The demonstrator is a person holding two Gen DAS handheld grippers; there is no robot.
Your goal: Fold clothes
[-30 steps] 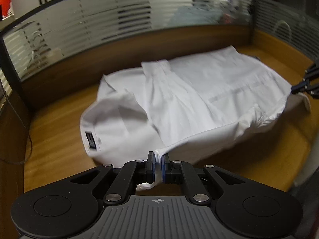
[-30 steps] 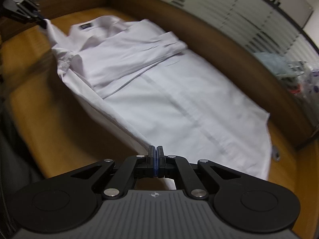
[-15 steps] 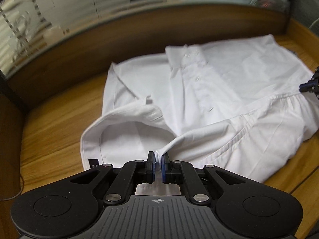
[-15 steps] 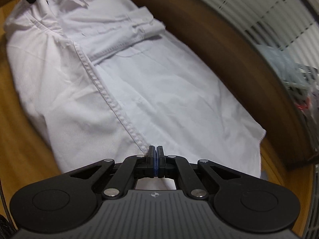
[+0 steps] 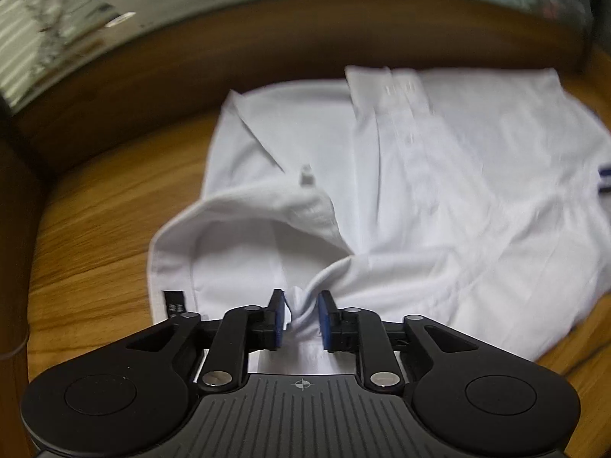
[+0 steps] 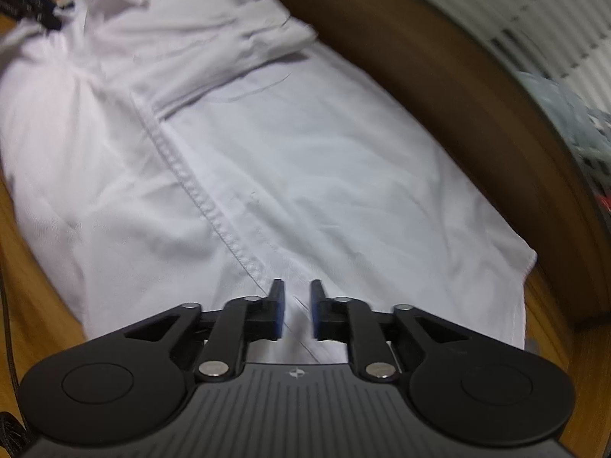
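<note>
A white button-up shirt (image 5: 458, 191) lies on the wooden desk (image 5: 95, 229), its near side folded over onto the body. Its collar with a black label (image 5: 173, 301) is at the lower left of the left wrist view. My left gripper (image 5: 299, 305) stands open over the shoulder, a pinched ridge of cloth loose between its fingers. In the right wrist view the shirt (image 6: 305, 152) fills the frame, a stitched seam running down it. My right gripper (image 6: 294, 305) is open just above the hem end. The left gripper (image 6: 42, 15) shows at the top left there.
A dark wooden partition (image 5: 305, 38) topped with frosted striped glass (image 5: 76, 19) curves round the far side of the desk, close behind the shirt. Bare wood (image 6: 23, 305) shows along the near edge. A black cable (image 6: 7, 343) hangs at the left of the right wrist view.
Both grippers carried the near edge of the shirt over onto its body, lowered, and opened. The cloth they were pinching now rests on the shirt.
</note>
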